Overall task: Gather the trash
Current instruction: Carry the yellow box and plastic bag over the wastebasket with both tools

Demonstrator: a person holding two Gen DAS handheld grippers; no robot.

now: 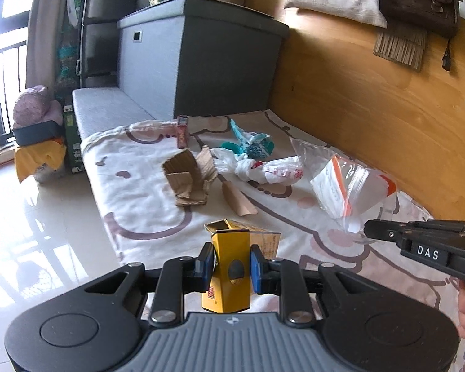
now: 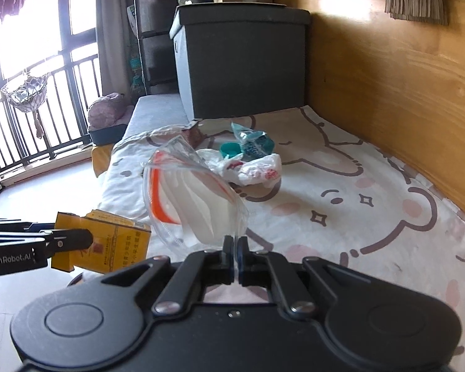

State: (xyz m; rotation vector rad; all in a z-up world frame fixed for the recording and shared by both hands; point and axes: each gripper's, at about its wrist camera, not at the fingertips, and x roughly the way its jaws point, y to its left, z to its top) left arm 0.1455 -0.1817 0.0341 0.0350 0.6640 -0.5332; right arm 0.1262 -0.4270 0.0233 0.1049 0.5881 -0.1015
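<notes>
Left tool (image 1: pixel 229 266): clenched on the yellow carton (image 1: pixel 229 279), held upright between its blue pads (image 1: pixel 257 268).
Right tool (image 2: pixel 233 248): clenched on an edge of the clear zip bag (image 2: pixel 198 201), which rises ahead of its tips.
Remaining trash: torn cardboard (image 1: pixel 189 176), white plastic bag (image 1: pixel 263 169) and teal wrapper (image 1: pixel 254 145) lie on the bed sheet (image 1: pixel 133 186), ahead of both tools.

On the bed sheet (image 1: pixel 133 170) and in the claws: one yellow carton (image 1: pixel 229 266), one clear zip bag (image 1: pixel 344 183), one torn cardboard piece (image 1: pixel 189 176), one brown paper strip (image 1: pixel 237 200), one crumpled white plastic bag (image 1: pixel 263 169), one teal wrapper (image 1: pixel 251 144), one small red box (image 1: pixel 182 131).
</notes>
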